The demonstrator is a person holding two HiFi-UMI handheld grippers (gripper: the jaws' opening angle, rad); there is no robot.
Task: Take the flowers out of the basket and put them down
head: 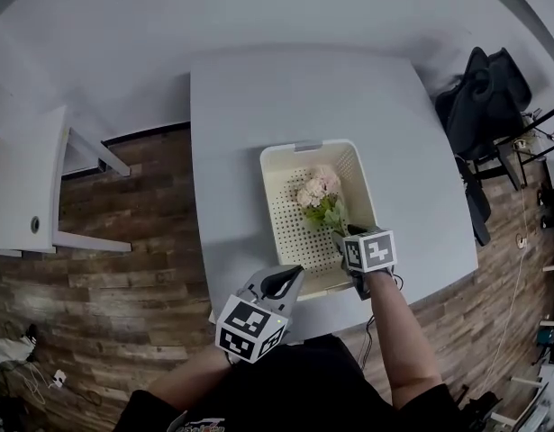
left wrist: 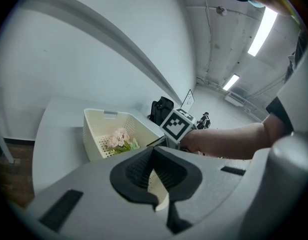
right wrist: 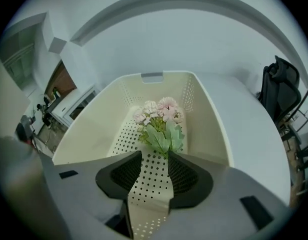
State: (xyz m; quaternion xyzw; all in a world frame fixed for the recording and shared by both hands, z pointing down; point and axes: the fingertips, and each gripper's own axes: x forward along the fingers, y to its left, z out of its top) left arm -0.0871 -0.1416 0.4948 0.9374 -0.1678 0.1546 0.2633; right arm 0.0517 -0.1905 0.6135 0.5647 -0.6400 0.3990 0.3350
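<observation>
A cream perforated basket (head: 308, 147) stands on the grey table (head: 258, 106). In it lies a bunch of pink flowers (head: 320, 192) with green leaves. My right gripper (head: 341, 239) reaches into the basket's near right part. In the right gripper view its jaws stand open (right wrist: 154, 171), with only the dotted basket floor between them. The flowers (right wrist: 161, 119) lie just past the tips, leaves nearest. My left gripper (head: 284, 280) hovers at the basket's near left corner, outside it. Its jaws (left wrist: 152, 176) are open with nothing in them, and beyond them show the basket (left wrist: 93, 129) and flowers (left wrist: 117, 139).
A white piece of furniture (head: 24, 187) stands left of the table over the wooden floor. A black chair (head: 488, 97) with dark clothing sits at the right. Bare grey tabletop surrounds the basket on its far and left sides.
</observation>
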